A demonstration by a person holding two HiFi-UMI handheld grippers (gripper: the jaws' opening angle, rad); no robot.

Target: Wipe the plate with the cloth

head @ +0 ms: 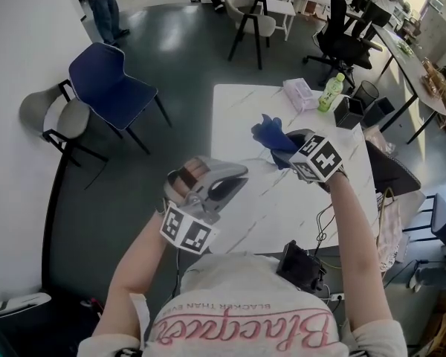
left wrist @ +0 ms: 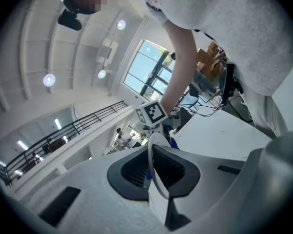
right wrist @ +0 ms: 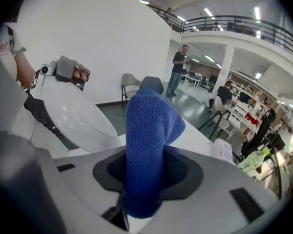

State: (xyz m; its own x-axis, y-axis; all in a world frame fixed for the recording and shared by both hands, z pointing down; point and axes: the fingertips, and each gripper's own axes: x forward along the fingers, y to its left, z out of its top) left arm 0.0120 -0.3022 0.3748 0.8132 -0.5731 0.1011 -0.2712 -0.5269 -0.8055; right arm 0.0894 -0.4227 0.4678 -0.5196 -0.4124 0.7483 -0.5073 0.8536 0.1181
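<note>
Speckled grey T-shirt point(head: 230, 292), pink script print; left gripper point(head: 210, 183), right gripper point(head: 290, 149) pale grey.

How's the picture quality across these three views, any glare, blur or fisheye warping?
Head view: evenly lit and sharp, with wide-angle bending toward the edges. Left gripper view: heavy fisheye with black corners, a bright window and glaring ceiling lights, a mosaic patch at the top; the plate rim is sharp. Right gripper view: same fisheye, small glints on the plate, cloth weave crisp up close.
</note>
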